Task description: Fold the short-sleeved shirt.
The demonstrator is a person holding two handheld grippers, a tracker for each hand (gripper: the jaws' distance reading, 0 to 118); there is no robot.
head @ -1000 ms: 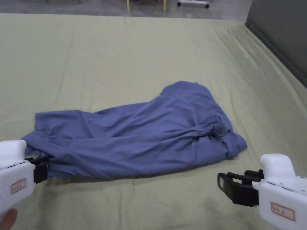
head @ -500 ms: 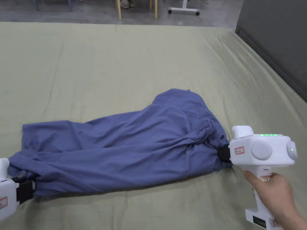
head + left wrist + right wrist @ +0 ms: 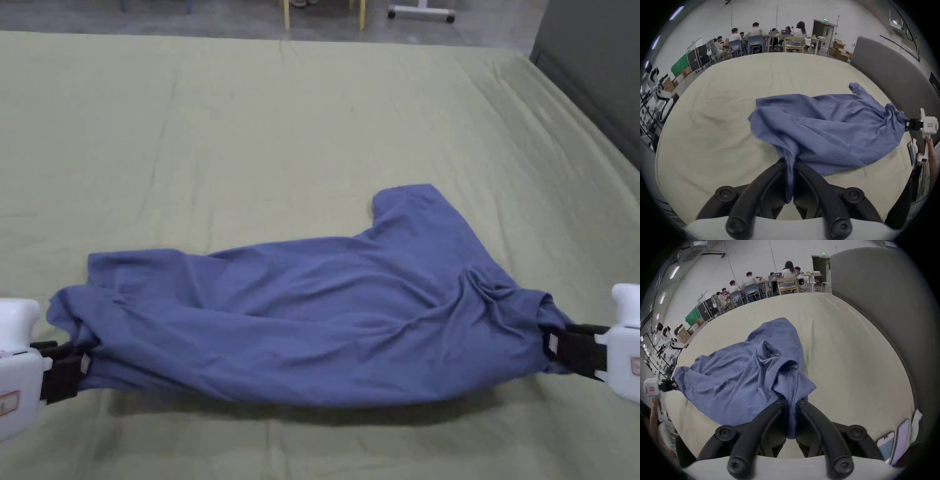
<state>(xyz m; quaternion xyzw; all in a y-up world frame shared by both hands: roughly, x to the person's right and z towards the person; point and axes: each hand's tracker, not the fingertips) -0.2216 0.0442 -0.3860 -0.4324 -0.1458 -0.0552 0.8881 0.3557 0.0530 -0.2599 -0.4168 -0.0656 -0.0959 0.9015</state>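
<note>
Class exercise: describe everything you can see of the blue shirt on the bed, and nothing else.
The shirt is plain blue, of thin soft cloth, crumpled and unfolded. It lies stretched sideways across the greenish sheet, its near edge raised enough to cast a shadow. One sleeve points away from the person. The left gripper is shut on one bunched end, the right gripper on the other.

The shirt (image 3: 325, 312) is matt blue cloth (soft, creased), lying on a matt, wrinkled olive cloth sheet (image 3: 250, 125).

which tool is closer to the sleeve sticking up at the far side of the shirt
Right. The right tool grips the shirt end just below the sleeve; the left tool holds the opposite end.
</note>
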